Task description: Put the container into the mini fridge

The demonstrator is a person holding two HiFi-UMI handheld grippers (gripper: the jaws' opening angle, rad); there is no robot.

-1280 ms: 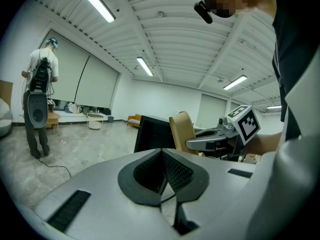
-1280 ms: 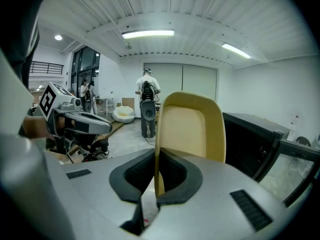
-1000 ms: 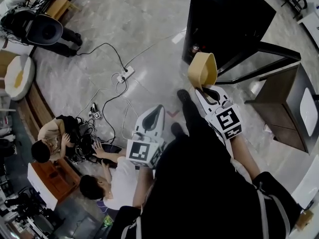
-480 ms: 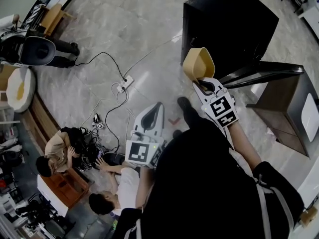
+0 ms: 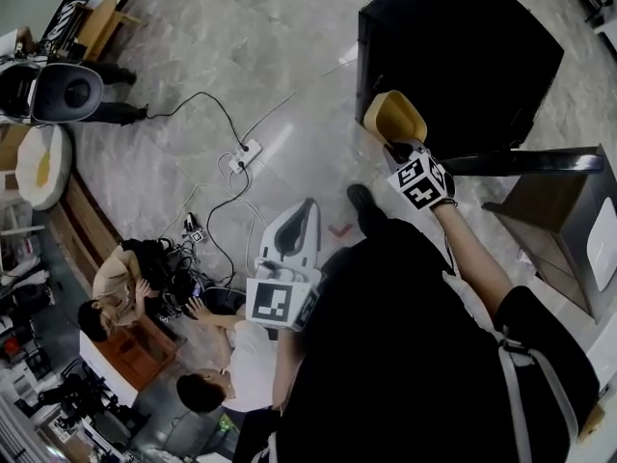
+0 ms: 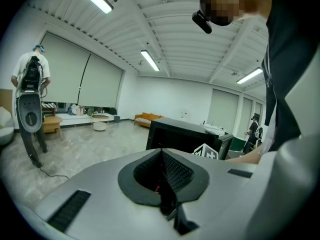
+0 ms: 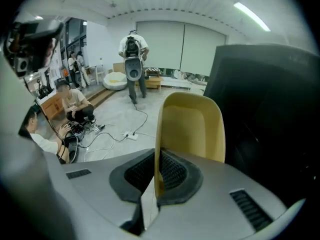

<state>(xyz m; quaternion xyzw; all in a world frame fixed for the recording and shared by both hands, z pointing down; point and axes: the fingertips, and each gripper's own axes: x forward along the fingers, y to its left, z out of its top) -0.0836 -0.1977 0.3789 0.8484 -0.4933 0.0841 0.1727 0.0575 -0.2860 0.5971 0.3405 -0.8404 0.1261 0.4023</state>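
Lower now than a second ago, my right gripper pinches the yellow container by its wall. It juts past the tips, upper right of centre, at the left edge of the black mini fridge. My left gripper has its jaws together, empty.

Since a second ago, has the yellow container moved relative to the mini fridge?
Yes. In the head view the yellow container, held in the right gripper, has closed in on the black mini fridge and now overlaps its dark front.
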